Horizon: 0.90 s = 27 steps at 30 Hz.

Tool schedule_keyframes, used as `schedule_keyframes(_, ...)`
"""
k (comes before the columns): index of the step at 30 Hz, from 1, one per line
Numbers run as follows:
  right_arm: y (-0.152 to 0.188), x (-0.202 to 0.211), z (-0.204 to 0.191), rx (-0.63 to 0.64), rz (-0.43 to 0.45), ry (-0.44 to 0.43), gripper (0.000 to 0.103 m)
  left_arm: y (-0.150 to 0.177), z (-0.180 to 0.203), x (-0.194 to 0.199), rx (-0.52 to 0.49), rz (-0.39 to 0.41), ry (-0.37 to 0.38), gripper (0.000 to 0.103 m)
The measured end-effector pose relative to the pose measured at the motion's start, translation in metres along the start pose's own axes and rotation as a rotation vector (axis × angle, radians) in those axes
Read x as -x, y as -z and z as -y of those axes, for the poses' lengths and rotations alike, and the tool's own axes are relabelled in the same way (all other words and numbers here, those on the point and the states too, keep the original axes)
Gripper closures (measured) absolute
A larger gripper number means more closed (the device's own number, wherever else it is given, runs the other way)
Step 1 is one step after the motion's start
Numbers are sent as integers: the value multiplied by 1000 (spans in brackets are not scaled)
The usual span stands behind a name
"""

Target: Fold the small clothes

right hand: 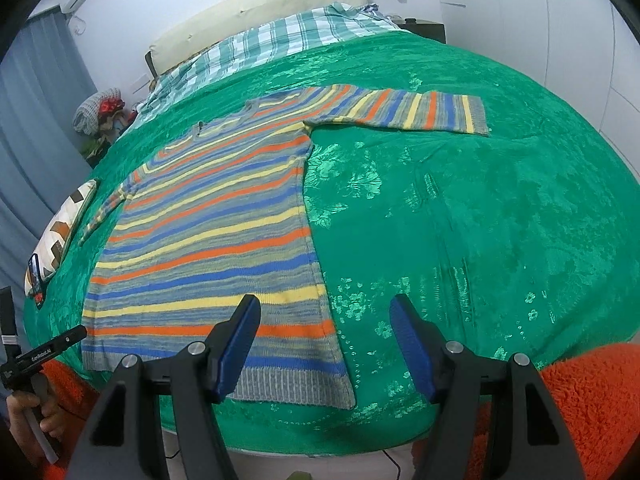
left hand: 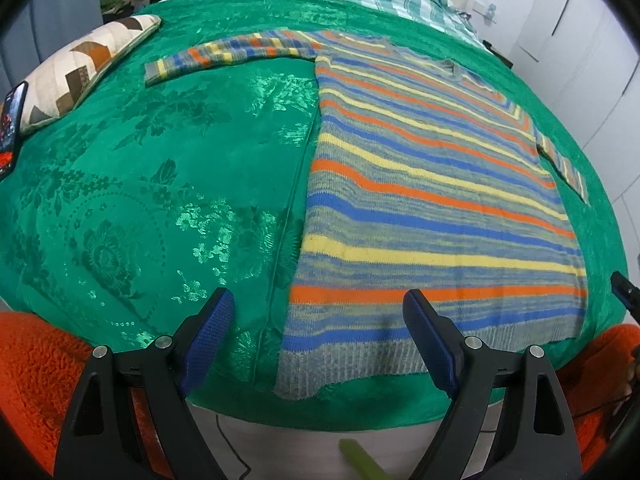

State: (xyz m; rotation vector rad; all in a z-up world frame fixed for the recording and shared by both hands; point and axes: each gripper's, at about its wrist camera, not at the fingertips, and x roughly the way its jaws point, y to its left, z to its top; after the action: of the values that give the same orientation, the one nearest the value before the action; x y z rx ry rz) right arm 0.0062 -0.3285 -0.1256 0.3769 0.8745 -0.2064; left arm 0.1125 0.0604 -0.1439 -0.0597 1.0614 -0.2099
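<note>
A small striped knit sweater point(left hand: 420, 184) in orange, yellow, blue and grey lies flat on a green floral bedspread point(left hand: 160, 184), sleeves spread out to both sides. It also shows in the right wrist view point(right hand: 216, 224), one sleeve point(right hand: 416, 114) stretched right. My left gripper point(left hand: 320, 320) is open and empty above the sweater's lower left hem corner. My right gripper point(right hand: 324, 320) is open and empty above the lower right hem corner. The left gripper also shows at the left edge of the right wrist view point(right hand: 44, 350).
A patchwork cushion point(left hand: 88, 68) and a phone point(left hand: 10, 120) lie at the left of the bed. A checked sheet point(right hand: 260, 44) and a cream headboard point(right hand: 256, 4) are at the far end. Orange fleece point(right hand: 584, 392) lies at the near edge. Wardrobes stand at the right.
</note>
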Motion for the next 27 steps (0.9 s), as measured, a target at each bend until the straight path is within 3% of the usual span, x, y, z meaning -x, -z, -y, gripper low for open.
schedule_keyframes(12,-1,3,2,-11,15,2,36,-2,3,2,-10,13,-2,16)
schedule_keyframes(22,-8,6,2,0,31,0,36,-24,29,-2,-73,24,49,15)
schedule_keyframes(27,-7,4,0,10,22,5,36,-19,27,-14,-57,-10,44,15)
